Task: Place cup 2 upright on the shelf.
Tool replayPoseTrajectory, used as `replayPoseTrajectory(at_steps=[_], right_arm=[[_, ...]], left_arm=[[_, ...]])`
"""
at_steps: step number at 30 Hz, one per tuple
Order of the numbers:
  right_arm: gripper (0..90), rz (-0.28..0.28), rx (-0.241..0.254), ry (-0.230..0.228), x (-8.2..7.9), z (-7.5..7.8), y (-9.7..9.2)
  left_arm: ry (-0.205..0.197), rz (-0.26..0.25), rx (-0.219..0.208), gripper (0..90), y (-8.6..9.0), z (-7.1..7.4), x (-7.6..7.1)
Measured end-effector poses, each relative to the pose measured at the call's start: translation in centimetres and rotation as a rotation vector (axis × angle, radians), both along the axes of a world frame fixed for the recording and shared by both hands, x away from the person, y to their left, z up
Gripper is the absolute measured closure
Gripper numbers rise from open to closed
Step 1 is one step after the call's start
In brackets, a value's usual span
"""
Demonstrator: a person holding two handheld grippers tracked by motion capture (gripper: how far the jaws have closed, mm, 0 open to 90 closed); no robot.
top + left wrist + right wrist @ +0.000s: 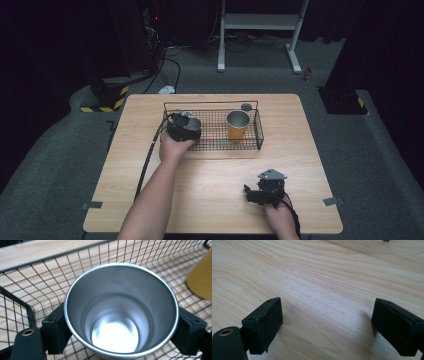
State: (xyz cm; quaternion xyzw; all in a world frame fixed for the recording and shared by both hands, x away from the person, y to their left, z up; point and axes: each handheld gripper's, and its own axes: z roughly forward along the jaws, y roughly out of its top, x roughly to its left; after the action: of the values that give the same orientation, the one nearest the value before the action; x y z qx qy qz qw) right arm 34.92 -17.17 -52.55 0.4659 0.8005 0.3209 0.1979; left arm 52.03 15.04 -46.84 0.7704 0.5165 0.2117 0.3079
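A bare steel cup (121, 310) stands upright in the left end of a black wire basket (212, 146), its open mouth facing the left gripper view. My left gripper (183, 128) is shut on it, one black pad (56, 330) against each side of its wall. An orange cup with a steel rim (237, 125) stands in the right half of the basket, a little apart from the steel cup (193, 123). My right gripper (253, 194) rests low over the wooden table (210, 200) near the front right, open, with only bare wood between its pads (263, 325).
A small grey disc (246, 106) lies on the table just behind the basket. The basket's wire wall (15, 300) rises close to the left of the steel cup. Behind the table stand a white frame (260, 22) and cables on the grey floor.
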Motion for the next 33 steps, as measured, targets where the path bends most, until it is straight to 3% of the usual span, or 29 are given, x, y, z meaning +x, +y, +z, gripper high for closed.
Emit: replayPoseTrajectory(at_steps=[13,19,27,33], right_arm=[[9.9,0.000,0.000,0.000,0.0,0.0,0.0],[9.9,0.000,0.000,0.000,0.0,0.0,0.0],[9.9,-0.002,0.000,0.002,0.0,0.0,0.0],[9.9,-0.002,0.001,0.002,0.0,0.0,0.0]], left_arm=[[0.003,0.003,0.000,16.2,0.0,-0.2,0.2],[-0.013,0.006,0.007,13.6,-0.1,0.0,0.1],[-0.057,0.021,0.004,0.5,0.0,0.7,-0.1],[-0.075,0.022,-0.006,0.6,-0.1,1.3,-0.3]])
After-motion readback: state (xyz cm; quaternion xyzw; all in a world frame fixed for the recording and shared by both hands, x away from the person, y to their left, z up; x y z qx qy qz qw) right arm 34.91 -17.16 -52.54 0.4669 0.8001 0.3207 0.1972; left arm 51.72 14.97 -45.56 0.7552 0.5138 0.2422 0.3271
